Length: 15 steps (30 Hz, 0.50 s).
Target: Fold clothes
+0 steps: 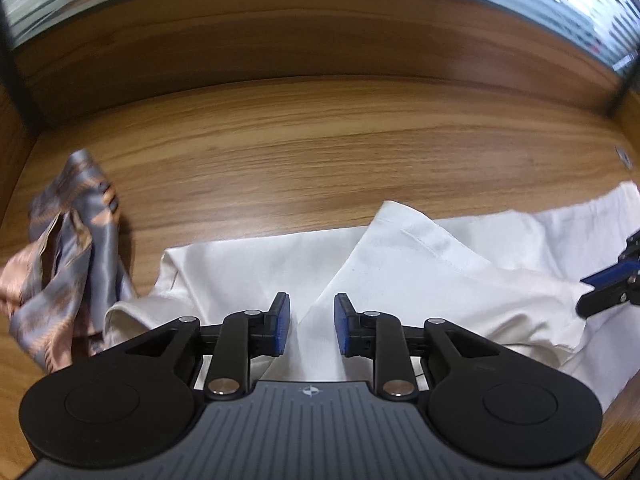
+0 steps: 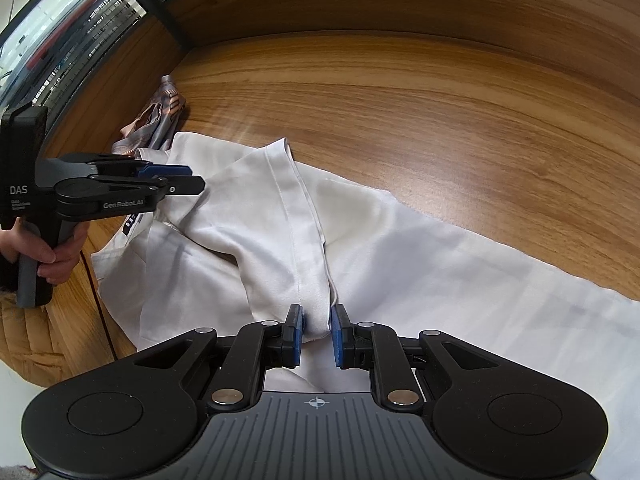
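Note:
A white garment (image 1: 440, 264) lies spread on the wooden table, with one sleeve folded over its body (image 2: 272, 216). My left gripper (image 1: 310, 324) is open just above the cloth near the collar end, with nothing between its blue pads. It also shows in the right wrist view (image 2: 184, 180), held by a hand. My right gripper (image 2: 317, 334) is open, its pads on either side of a raised fold at the sleeve's base without clamping it. Its tip shows at the right edge of the left wrist view (image 1: 608, 292).
A crumpled grey and orange satin cloth (image 1: 68, 264) lies left of the white garment, also seen in the right wrist view (image 2: 154, 124). A raised wooden back wall (image 1: 320, 32) and a side wall bound the table (image 2: 440, 92). A brown jacket (image 2: 36, 344) shows at the near edge.

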Each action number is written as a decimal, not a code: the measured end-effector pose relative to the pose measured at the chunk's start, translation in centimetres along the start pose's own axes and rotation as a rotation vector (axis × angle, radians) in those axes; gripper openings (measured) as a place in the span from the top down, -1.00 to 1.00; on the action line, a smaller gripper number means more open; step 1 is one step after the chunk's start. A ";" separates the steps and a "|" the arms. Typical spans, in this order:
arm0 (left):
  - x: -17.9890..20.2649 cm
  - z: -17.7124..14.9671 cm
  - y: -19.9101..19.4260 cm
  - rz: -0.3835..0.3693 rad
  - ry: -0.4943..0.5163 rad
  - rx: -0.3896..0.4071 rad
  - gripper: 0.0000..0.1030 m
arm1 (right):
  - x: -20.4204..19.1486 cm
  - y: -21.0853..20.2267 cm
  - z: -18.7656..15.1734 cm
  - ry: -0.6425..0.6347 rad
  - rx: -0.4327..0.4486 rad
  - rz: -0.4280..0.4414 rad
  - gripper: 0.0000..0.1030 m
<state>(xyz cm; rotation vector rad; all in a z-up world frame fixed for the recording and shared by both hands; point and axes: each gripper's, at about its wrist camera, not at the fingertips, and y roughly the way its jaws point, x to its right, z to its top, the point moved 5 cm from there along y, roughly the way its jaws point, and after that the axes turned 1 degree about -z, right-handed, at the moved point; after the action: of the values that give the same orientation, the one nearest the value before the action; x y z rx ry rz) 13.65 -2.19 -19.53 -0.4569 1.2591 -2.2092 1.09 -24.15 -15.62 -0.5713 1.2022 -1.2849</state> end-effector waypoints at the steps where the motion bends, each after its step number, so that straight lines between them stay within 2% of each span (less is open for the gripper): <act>1: 0.1 0.0 0.2 -0.002 0.011 -0.005 0.48 | 0.0 0.0 0.0 0.001 0.000 0.000 0.65; 5: 0.3 -0.1 0.9 -0.015 0.004 -0.018 0.51 | 0.1 0.1 0.0 0.006 0.001 0.000 0.65; 6: 0.3 -0.2 0.9 -0.024 -0.011 -0.013 0.60 | 0.1 0.1 0.0 0.007 0.001 0.000 0.65; 7: 0.3 -0.3 0.8 -0.034 -0.028 -0.007 0.99 | 0.2 0.1 0.0 0.008 0.001 0.000 0.65; 15: -0.8 -1.4 -1.2 -0.051 -0.157 0.026 1.00 | 0.4 -0.1 0.3 -0.019 -0.001 -0.008 0.65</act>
<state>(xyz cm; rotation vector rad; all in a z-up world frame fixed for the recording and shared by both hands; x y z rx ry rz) 13.18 -0.22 -19.22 -0.6447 1.1462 -2.1823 1.31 -24.63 -15.58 -0.5885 1.1861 -1.2824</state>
